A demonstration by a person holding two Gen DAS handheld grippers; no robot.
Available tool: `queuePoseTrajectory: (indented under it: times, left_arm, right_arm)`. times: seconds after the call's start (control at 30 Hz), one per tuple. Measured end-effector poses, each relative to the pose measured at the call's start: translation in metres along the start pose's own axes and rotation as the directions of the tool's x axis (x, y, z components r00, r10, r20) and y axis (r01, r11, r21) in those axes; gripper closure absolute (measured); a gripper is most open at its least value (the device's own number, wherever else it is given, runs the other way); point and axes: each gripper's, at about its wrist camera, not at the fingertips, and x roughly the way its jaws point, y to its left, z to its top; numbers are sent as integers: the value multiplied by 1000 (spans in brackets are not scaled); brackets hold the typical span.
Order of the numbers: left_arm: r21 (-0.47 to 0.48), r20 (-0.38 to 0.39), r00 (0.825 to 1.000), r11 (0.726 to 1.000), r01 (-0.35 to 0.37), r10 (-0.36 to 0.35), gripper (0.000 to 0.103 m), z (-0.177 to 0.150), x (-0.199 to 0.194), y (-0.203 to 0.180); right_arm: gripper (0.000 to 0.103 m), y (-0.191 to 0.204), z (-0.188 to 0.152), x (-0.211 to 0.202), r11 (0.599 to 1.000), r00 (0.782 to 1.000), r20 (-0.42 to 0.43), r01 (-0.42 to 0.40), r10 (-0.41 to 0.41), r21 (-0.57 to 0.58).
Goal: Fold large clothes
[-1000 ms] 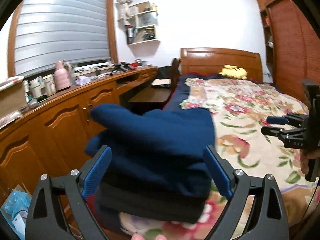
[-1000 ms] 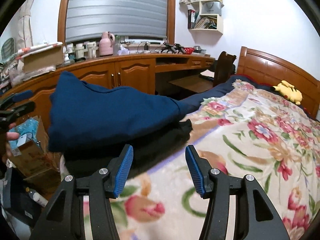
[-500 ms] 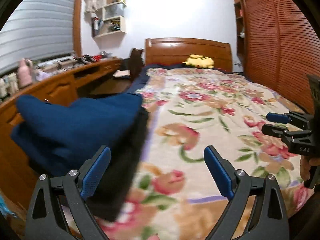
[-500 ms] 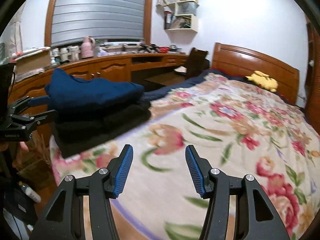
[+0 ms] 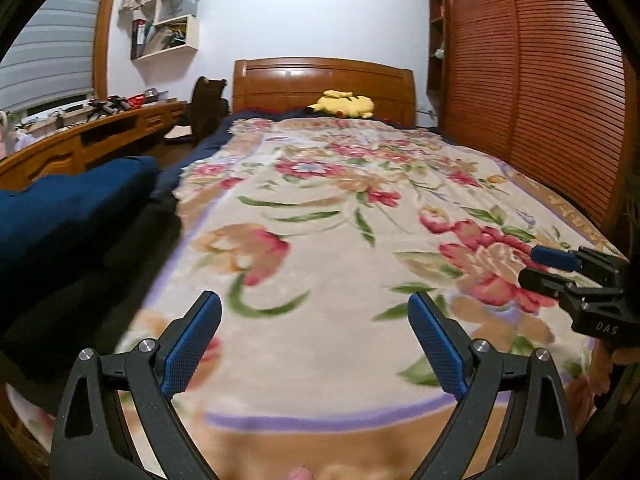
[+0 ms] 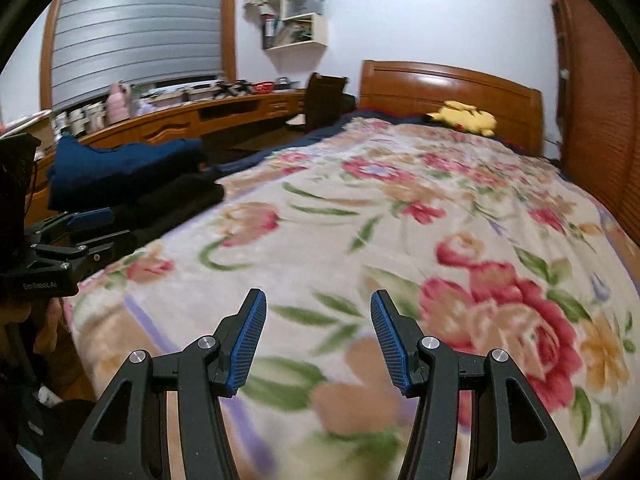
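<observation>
Both views have swung off the folded navy garment (image 6: 124, 164), now stacked on dark clothes (image 6: 176, 200) at left of frame, clearing the bed (image 5: 340, 240); left gripper (image 5: 316, 344) and right gripper (image 6: 318, 338) jaws gape empty.

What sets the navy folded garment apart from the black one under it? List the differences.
The navy garment lies on top; the black garment lies beneath it. The navy one looks puffier and rumpled; the black one looks flatter, and its edge sticks out toward the bed's middle. Both are folded and stacked at the floral blanket's left edge.
</observation>
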Motion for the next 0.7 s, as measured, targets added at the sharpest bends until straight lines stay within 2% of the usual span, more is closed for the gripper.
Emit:
queuePoseTrajectory:
  times: [0.1,0.17,0.27,0.43,0.5,0.6,0.7]
  left_arm:
    - [18,2,1000,1000,6,-6,8,-1,8,-24]
    - [28,11,1000,999,20,-20,8,-2,10,-41]
    - [25,18,999,999,40,-41,8,-6,12,-60]
    - [28,49,996,997,74,-75,8,-14,13,-88]
    - [56,46,996,996,75,-77,8,-19,14,-97]
    - [80,55,996,995,63,-67,8,-25,16,-105]
    - [90,59,995,993,71,-76,8,-28,16,-110]
  right_arm:
    - [42,-5,-3,-8,999,1000,0,29,-29,25]
    - [31,-9,-8,-18,997,998,11,62,-62,55]
    - [21,-14,-17,-34,989,994,34,102,-107,107]
    - [20,-11,-31,-61,968,973,99,192,-209,160]
    - [20,-8,-39,-70,963,965,130,203,-227,177]
    - [20,-8,-45,-76,958,966,125,200,-228,207]
    - [20,-2,-46,-82,954,957,147,221,-252,202]
